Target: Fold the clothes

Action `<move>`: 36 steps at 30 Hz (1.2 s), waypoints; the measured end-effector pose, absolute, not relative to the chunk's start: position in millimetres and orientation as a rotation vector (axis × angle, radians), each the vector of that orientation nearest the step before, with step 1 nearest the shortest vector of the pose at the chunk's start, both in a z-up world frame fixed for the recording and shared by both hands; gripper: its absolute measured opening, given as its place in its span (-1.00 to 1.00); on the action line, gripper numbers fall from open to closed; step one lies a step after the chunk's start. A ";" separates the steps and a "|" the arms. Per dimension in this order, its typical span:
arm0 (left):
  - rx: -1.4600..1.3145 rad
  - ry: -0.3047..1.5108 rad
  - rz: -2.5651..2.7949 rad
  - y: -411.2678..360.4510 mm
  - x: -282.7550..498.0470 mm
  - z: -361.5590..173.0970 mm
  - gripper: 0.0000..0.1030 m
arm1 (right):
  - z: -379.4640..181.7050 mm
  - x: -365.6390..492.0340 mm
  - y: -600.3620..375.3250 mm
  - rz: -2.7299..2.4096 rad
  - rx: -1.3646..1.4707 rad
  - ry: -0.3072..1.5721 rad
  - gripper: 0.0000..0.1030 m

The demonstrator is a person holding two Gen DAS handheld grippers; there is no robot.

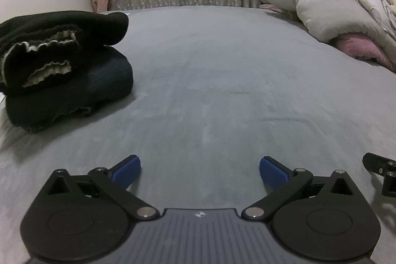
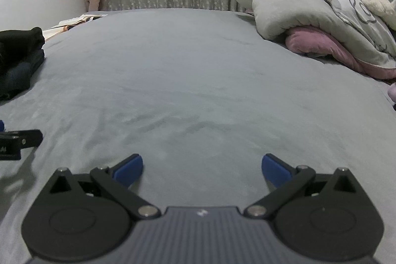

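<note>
While both claws gape: two folded garments (image 1: 66,66) stacked

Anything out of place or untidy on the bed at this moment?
Mostly tidy. The stack of folded dark clothes sits at the left on the grey bed sheet, but its top black garment with pale ruffled trim lies loosely, one end overhanging. Both the left gripper and the right gripper are open and empty.

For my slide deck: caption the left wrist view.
Open left gripper low over the grey bedsheet, a stack of folded dark clothes at left, bedding piled at right.
</note>
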State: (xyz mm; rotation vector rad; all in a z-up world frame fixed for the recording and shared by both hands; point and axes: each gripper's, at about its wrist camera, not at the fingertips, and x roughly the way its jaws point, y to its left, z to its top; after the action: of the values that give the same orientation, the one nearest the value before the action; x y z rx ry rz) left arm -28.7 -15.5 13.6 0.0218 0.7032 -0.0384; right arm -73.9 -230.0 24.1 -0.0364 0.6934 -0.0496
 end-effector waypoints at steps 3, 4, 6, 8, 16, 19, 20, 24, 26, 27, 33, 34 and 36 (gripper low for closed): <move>-0.012 0.711 -0.039 -12.9 -23.7 11.8 1.00 | 23.2 -71.4 -230.0 -0.050 -0.031 0.695 1.00; -0.010 0.710 -0.038 -13.9 -23.4 11.7 1.00 | 22.6 -69.8 -230.4 -0.050 -0.026 0.697 1.00; -0.011 0.710 -0.039 -14.3 -22.3 11.2 1.00 | 21.8 -66.5 -230.7 -0.050 -0.019 0.698 1.00; -0.019 0.710 -0.041 -13.2 -22.0 11.3 1.00 | 21.1 -64.6 -229.6 -0.054 -0.022 0.697 1.00; -0.027 0.711 -0.044 -12.1 -21.0 11.9 1.00 | 19.4 -58.8 -225.8 -0.058 -0.024 0.696 1.00; -0.034 0.706 -0.048 -11.2 -21.7 11.8 1.00 | 19.6 -59.2 -225.1 -0.060 -0.027 0.692 1.00; -0.036 0.705 -0.049 -11.1 -21.9 11.8 1.00 | 19.8 -59.4 -224.7 -0.060 -0.028 0.690 1.00; -0.037 0.702 -0.049 -11.4 -22.5 11.7 1.00 | 20.4 -61.7 -221.0 -0.068 -0.038 0.684 1.00; -0.036 0.701 -0.048 -11.8 -22.7 11.4 1.00 | 20.4 -62.3 -219.1 -0.073 -0.046 0.682 1.00; -0.036 0.700 -0.048 -11.8 -22.7 11.3 1.00 | 20.4 -62.7 -218.5 -0.075 -0.047 0.682 1.00; -0.035 0.697 -0.047 -11.9 -22.9 10.8 1.00 | 20.9 -63.4 -219.0 -0.075 -0.031 0.688 1.00; -0.035 0.696 -0.047 -11.9 -23.0 10.7 1.00 | 20.9 -63.5 -218.9 -0.075 -0.031 0.688 1.00; -0.036 0.692 -0.047 -11.9 -23.5 10.4 1.00 | 20.8 -62.8 -220.8 -0.073 -0.026 0.688 1.00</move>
State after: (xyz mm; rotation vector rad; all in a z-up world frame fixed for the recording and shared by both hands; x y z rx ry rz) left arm -23.5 -11.9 10.4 -0.0355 0.6924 -0.0466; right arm -62.8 -220.8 20.8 -0.0263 0.6884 -0.0729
